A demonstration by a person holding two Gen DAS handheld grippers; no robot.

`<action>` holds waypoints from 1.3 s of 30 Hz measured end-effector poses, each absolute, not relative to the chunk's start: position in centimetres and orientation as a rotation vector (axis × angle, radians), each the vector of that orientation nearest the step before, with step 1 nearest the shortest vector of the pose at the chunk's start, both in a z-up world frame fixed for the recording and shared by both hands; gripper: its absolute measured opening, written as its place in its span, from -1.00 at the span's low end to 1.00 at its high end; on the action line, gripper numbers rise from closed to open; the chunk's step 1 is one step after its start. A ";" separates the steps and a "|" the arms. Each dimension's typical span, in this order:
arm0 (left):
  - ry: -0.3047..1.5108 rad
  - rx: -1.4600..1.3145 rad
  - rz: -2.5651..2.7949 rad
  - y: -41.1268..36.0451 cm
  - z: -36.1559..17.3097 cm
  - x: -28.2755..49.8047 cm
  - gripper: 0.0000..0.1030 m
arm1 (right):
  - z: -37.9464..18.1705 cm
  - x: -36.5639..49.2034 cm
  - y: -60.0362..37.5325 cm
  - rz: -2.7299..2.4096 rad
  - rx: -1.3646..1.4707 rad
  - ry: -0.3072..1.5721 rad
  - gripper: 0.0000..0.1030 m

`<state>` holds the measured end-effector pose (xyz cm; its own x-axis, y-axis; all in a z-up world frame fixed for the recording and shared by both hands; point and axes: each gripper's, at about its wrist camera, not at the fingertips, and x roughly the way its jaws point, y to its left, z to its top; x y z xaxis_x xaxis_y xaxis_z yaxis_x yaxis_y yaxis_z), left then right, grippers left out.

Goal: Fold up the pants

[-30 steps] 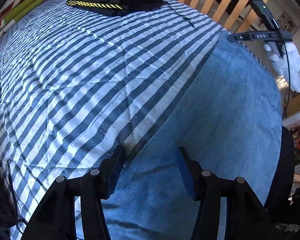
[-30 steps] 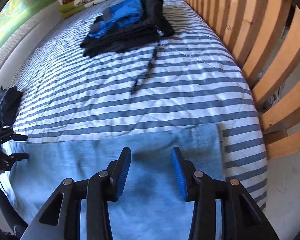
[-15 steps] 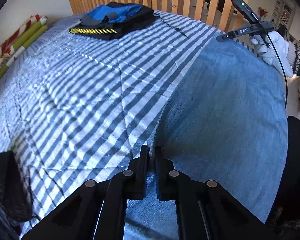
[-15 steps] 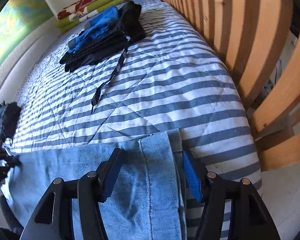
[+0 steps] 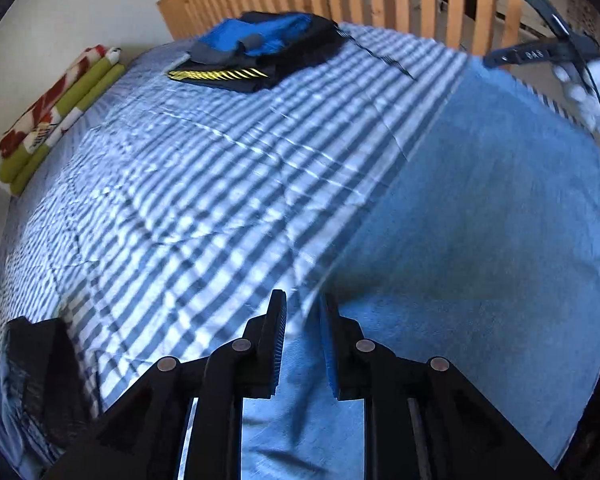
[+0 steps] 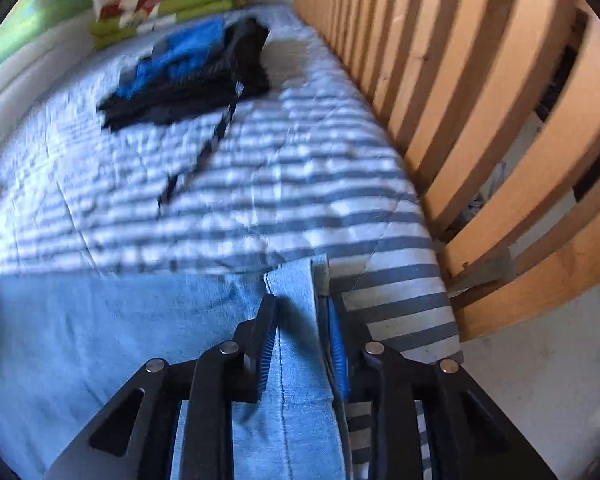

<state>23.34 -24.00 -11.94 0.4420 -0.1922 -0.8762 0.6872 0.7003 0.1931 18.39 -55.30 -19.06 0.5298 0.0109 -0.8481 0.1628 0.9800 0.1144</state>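
Observation:
Light blue denim pants (image 5: 480,240) lie flat across the near part of a striped quilt (image 5: 180,200). My left gripper (image 5: 303,308) sits at the pants' long edge. Its jaws are opening, the denim edge runs between them, and the pads stand apart from it. My right gripper (image 6: 301,300) is at the pants' (image 6: 100,340) end hem near the bed rail. Its jaws are closing, and a raised strip of denim fills the gap between the pads. In the left wrist view the right gripper (image 5: 540,54) shows far off, held by a white-gloved hand (image 5: 596,92).
A stack of folded dark and blue clothes (image 5: 260,48) (image 6: 188,80) lies at the far end of the quilt, with a black strap (image 6: 204,152) trailing from it. A wooden slatted rail (image 6: 460,120) runs along the right side. Rolled green and red blankets (image 6: 168,4) sit by the wall.
The left jaws closed on the pants' edge, then parted a little as the gripper rose and tilted up. The right gripper shifted to the end hem and its jaws narrowed around it.

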 end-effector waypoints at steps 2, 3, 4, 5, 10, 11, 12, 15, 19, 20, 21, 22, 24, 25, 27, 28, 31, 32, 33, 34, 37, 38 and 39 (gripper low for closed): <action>0.953 0.549 -0.594 -23.1 -10.6 23.2 -0.62 | -17.5 17.0 -53.7 -0.024 0.213 0.978 -0.52; 0.952 0.525 -0.606 -22.9 -10.0 22.9 -0.62 | -17.1 16.5 -52.0 0.071 0.232 0.989 -0.53; 0.954 0.514 -0.617 -22.9 -9.7 22.8 -0.62 | -17.0 16.2 -50.3 0.130 0.216 0.999 -0.56; 0.954 0.509 -0.634 -23.2 -9.5 22.2 -0.62 | -17.3 16.0 -48.3 0.180 0.178 1.016 -0.56; 0.946 0.510 -0.737 -25.3 -7.8 17.6 -0.62 | -20.0 16.2 -43.6 0.189 0.053 1.109 -0.56; 0.950 0.500 -0.768 -25.8 -7.5 16.5 -0.62 | -19.2 15.8 -45.0 0.178 0.140 1.119 -0.56; 0.954 0.492 -0.803 -26.1 -7.1 15.5 -0.62 | -18.5 15.1 -46.1 0.169 0.208 1.106 -0.56; 0.941 0.499 -0.892 -27.9 -6.6 11.5 -0.57 | -16.2 11.0 -50.4 0.046 0.298 1.064 -0.56; 0.968 0.503 -0.991 -31.1 -7.6 7.7 -0.57 | -17.0 5.2 -55.9 -0.102 0.426 1.107 -0.56; 0.978 0.510 -1.016 -32.1 -8.1 6.8 -0.57 | -17.7 4.0 -57.0 -0.130 0.458 1.122 -0.56; 0.985 0.519 -1.037 -33.0 -8.5 6.0 -0.57 | -18.6 2.9 -58.1 -0.153 0.494 1.133 -0.56; 0.989 0.525 -1.053 -34.0 -8.9 5.3 -0.57 | -19.4 1.9 -58.9 -0.162 0.538 1.138 -0.56; 1.009 0.524 -1.083 -35.9 -9.6 4.3 -0.57 | -20.8 0.8 -60.1 -0.144 0.637 1.140 -0.55; 1.016 0.520 -1.090 -36.7 -9.9 3.9 -0.57 | -21.2 0.6 -60.4 -0.129 0.678 1.138 -0.54; 1.034 0.505 -1.113 -38.4 -10.4 3.5 -0.57 | -21.9 0.7 -60.7 -0.124 0.731 1.131 -0.52; 1.034 0.505 -1.120 -39.3 -10.4 3.2 -0.57 | -22.3 1.0 -60.4 -0.117 0.749 1.134 -0.52; 1.013 0.504 -1.146 -41.5 -9.9 2.8 -0.53 | -22.1 2.0 -59.4 -0.128 0.734 1.170 -0.54; 1.011 0.493 -1.157 -42.2 -9.8 3.0 -0.48 | -21.6 2.2 -59.2 -0.128 0.726 1.169 -0.60; 1.008 0.477 -1.173 -43.2 -9.6 2.9 -0.37 | -21.0 2.5 -59.1 -0.117 0.738 1.159 -0.64; 1.001 0.464 -1.186 -44.5 -9.4 3.0 -0.28 | -20.6 2.6 -59.1 -0.113 0.760 1.154 -0.71; 0.984 0.441 -1.225 -48.0 -9.4 3.5 -0.24 | -19.9 3.6 -59.7 -0.104 0.844 1.141 -0.78; 0.975 0.442 -1.220 -49.4 -9.6 3.7 -0.23 | -19.8 4.1 -59.7 -0.091 0.864 1.139 -0.78; 0.969 0.451 -1.213 -50.5 -9.8 3.9 -0.22 | -19.6 4.6 -59.5 -0.079 0.873 1.140 -0.78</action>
<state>3.92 -50.53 -9.78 0.0351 -0.5746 -0.8177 0.9244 0.3296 -0.1919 4.61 -59.48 -19.60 0.4519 0.3633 -0.8147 0.4720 0.6776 0.5640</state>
